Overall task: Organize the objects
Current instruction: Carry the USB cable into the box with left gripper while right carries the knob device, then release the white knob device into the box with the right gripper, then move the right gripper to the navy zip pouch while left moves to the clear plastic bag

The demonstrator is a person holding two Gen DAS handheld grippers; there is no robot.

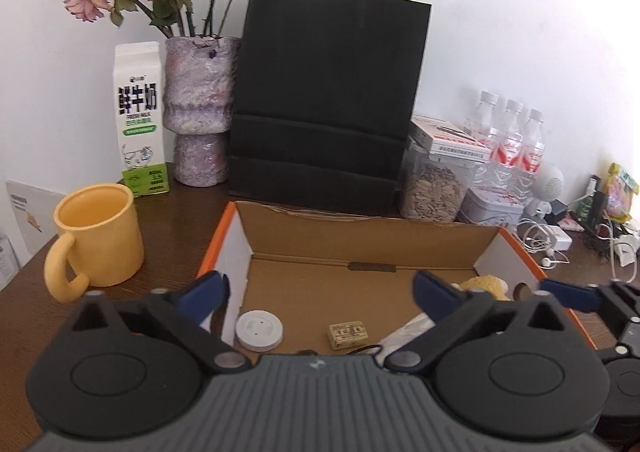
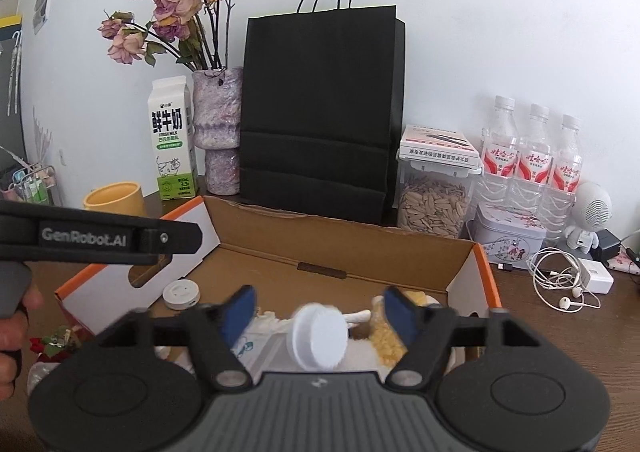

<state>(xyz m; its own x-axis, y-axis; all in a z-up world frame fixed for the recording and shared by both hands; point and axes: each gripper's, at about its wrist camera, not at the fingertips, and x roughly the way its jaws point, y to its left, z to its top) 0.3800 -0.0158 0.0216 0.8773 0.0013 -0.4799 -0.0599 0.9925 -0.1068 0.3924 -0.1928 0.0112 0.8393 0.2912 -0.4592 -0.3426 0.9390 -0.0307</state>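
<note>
An open cardboard box with orange edges [image 1: 362, 244] [image 2: 336, 248] sits on the dark wooden table. In it lie a white round disc [image 1: 259, 330] [image 2: 181, 293], a small yellow packet [image 1: 348, 335], a yellow plush item [image 1: 486, 285] [image 2: 386, 338] and a white bottle with a round cap [image 2: 319, 336]. My left gripper [image 1: 318, 290] is open and empty over the box's near left side. My right gripper [image 2: 319, 310] is open above the white bottle, its fingers either side of the cap without touching it. The right gripper's blue fingertip [image 1: 568, 294] shows at the box's right edge.
A yellow mug [image 1: 98, 234] stands left of the box. Behind are a milk carton [image 1: 140, 120], a purple vase of dried roses [image 1: 200, 108], a black paper bag [image 1: 328, 100], a seed jar [image 2: 434, 200], three water bottles [image 2: 532, 156], a tin [image 2: 508, 236], earphones and charger [image 2: 568, 284].
</note>
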